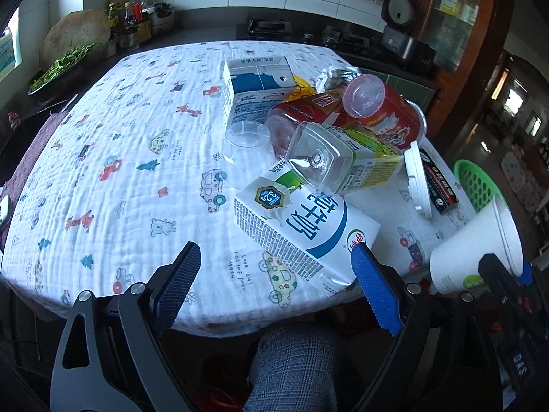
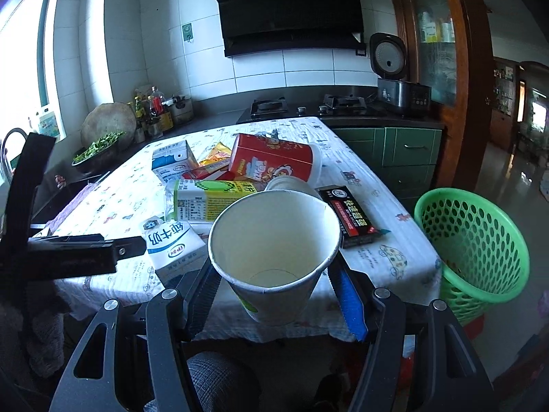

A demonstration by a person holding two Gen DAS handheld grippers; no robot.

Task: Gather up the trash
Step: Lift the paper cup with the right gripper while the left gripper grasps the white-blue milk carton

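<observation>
Cup base hidden below; paper cup clamped between right gripper fingers, left gripper gaping empty before milk carton.

This is a home kitchen. A dark range hood hangs on the white-tiled wall above a gas hob set in a dark counter. A rice cooker stands at the counter's right end, sauce bottles and a bowl of greens at the left. Green cabinets sit below, and a cloth-covered table stands nearer.
</observation>
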